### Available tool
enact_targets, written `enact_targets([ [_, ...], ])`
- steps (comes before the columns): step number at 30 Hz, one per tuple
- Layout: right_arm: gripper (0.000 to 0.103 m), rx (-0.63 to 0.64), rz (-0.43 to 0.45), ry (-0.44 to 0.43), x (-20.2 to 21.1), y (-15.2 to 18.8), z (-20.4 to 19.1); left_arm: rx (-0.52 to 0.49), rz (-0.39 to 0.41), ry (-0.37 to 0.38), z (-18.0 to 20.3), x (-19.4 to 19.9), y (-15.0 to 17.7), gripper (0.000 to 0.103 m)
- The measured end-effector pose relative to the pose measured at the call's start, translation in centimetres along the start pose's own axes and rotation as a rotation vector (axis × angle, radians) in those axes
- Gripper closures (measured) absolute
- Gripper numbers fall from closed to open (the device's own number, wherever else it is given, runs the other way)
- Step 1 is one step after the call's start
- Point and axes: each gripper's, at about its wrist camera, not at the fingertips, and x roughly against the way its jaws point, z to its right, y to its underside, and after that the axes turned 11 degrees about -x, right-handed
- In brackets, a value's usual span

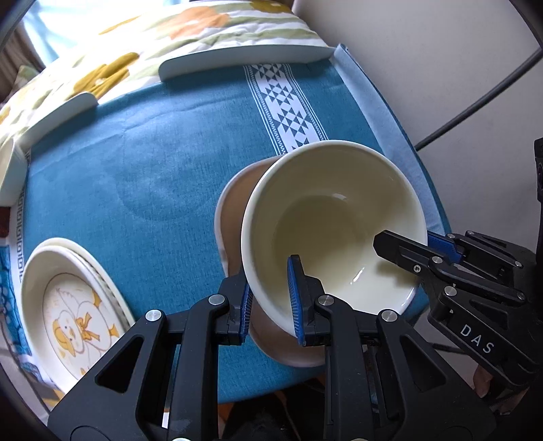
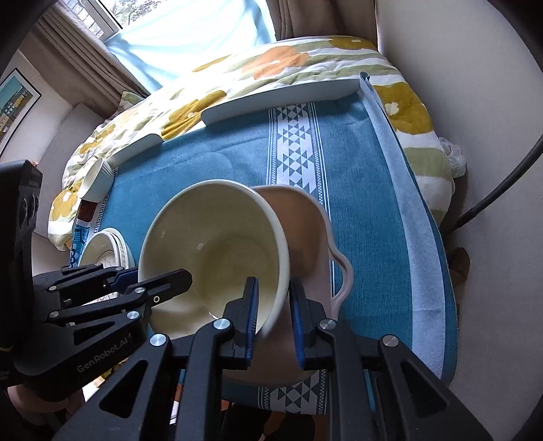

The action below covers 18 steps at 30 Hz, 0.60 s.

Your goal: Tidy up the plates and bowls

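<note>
Both grippers are on the cream bowl (image 1: 325, 224), and it's tilted, mouth facing the cameras, sitting over a pink handled dish (image 2: 305, 230) on the blue tablecloth (image 1: 152, 163). In the left wrist view the left gripper (image 1: 271, 298) is clamped tight on the bowl's near rim at 6 o'clock, one blue pad inside, one outside. The right gripper (image 1: 412, 246) comes in from 3 o'clock and pinches the rim on that side, fingers closed on the wall.

Switch to the right wrist view: the right gripper (image 2: 275, 315) grips the rim at 6 o'clock, pads pressed to either face of the wall, and the left gripper (image 2: 156, 281) bites the rim from 9 o'clock. The pink dish shows behind and under the bowl, its loop handle sticking out at about 4 o'clock.

Out at 8 o'clock in the left view, a stack of plates (image 1: 71, 305) with a yellow duck picture on the top one. Far edge, 12 o'clock: a long white tray (image 1: 244, 57) and a floral quilt (image 1: 163, 27). A small ribbed white bowl (image 2: 98, 179) rests at 10 o'clock in the right view.
</note>
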Motion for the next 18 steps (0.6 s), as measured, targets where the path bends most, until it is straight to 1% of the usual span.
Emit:
enact_targets([
  [7,0.086,-0.025,-0.008,0.018,-0.8,0.3,0.8,-0.067,-0.022,-0.035,0.9,-1.1,-0.6,0.086],
  [13,0.086,-0.033,-0.019,0.026,-1.2,0.5,1.2,-0.116,-0.032,-0.09,1.7,-1.4,-0.9,0.086],
  [18,0.086,-0.021,-0.021,0.037,-1.4,0.8,1.0,-0.122,-0.033,-0.107,1.7,-1.5,-0.9,0.086],
])
